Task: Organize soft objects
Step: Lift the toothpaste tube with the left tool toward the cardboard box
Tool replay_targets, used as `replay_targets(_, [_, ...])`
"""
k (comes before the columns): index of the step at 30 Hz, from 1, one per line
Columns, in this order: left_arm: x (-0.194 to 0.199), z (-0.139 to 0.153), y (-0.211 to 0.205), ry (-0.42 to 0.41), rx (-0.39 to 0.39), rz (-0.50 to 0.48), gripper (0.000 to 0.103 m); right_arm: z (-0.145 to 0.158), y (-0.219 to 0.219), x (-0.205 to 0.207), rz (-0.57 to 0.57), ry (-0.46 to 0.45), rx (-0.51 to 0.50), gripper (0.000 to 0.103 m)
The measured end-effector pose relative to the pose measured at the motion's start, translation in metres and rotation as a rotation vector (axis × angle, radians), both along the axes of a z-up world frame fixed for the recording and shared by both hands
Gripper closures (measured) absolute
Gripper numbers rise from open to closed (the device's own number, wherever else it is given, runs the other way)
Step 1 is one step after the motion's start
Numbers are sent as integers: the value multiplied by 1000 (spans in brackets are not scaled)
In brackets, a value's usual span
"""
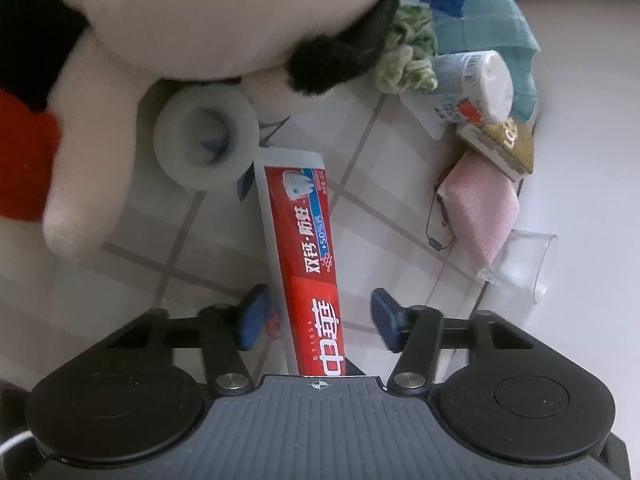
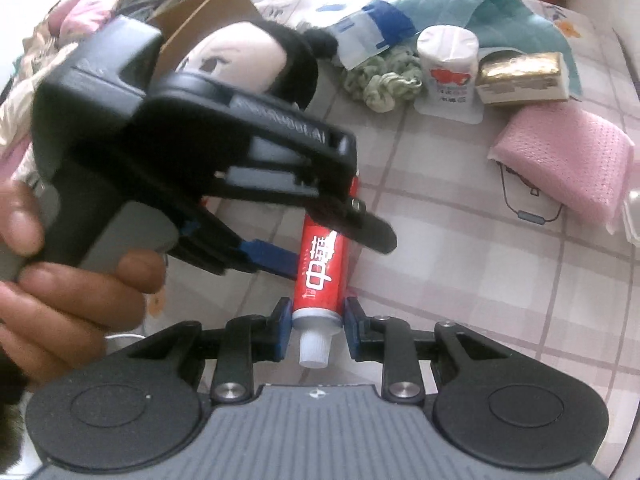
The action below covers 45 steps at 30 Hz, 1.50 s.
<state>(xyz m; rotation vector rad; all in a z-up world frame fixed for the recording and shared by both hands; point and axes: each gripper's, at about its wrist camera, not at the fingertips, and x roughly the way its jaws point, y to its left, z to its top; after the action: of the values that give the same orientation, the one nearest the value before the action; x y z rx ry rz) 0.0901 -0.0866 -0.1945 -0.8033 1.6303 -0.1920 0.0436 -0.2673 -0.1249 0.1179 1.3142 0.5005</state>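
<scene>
A red toothpaste tube (image 1: 308,248) lies on the checked cloth, its length running away from me. My left gripper (image 1: 318,320) is open, its blue pads either side of the tube's lower part without touching it. My right gripper (image 2: 314,326) is shut on the tube's cap end (image 2: 320,276), with the white cap (image 2: 314,350) pointing toward the camera. The left gripper (image 2: 320,240) shows from the side in the right wrist view, straddling the tube above it. A plush doll (image 1: 180,24) with a white face and black hair lies just beyond; it also shows in the right wrist view (image 2: 240,60).
A white tape roll (image 1: 206,136) sits by the doll. To the right are a pink cloth (image 2: 568,160), a green crocheted piece (image 2: 384,80), a teal towel (image 2: 480,12), a white bottle (image 2: 450,68), a gold box (image 2: 520,76) and a clear cup (image 1: 520,264). A cardboard box (image 2: 208,16) stands behind the doll.
</scene>
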Motion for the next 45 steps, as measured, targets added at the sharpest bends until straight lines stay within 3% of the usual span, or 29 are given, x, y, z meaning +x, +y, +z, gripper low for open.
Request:
replay_targets(2, [-1, -3, -1, 20, -7, 8, 72, 2, -1, 0, -4, -2, 9, 73])
replay_targets(5, [-1, -6, -2, 45, 9, 16, 73, 7, 0, 0, 13, -21, -3, 73])
replay_targets(9, [-3, -8, 2, 67, -41, 50, 74, 13, -3, -2, 10, -14, -4, 72])
replay_targets(13, [-3, -9, -1, 73, -30, 28, 75, 28, -6, -1, 45, -84, -88, 50])
replay_targets(17, [-4, -8, 1, 74, -26, 30, 75, 47, -18, 15, 77, -186, -240, 42])
replay_targets(19, [-4, -3, 1, 56, -11, 14, 75, 54, -24, 28, 94, -241, -312, 32])
replay_targets(21, [-5, 8, 2, 22, 5, -14, 76, 62, -27, 39, 105, -283, -342, 31])
replay_targets(26, [-15, 52, 10, -81, 64, -67, 80, 77, -33, 51, 23, -323, -271, 31])
replay_targets(29, [-24, 80, 26, -133, 79, -64, 80, 76, -44, 53, -70, -280, -192, 31])
replay_targets(33, [-40, 108, 52, -171, 83, -37, 80, 50, -28, 63, -60, -219, -120, 32])
replay_targets(40, [-59, 117, 90, -162, 65, 14, 80, -9, 34, 79, -6, -83, 7, 46])
replay_targets(45, [-66, 132, 122, -176, 41, 41, 80, -35, 75, 79, 62, -62, -46, 65])
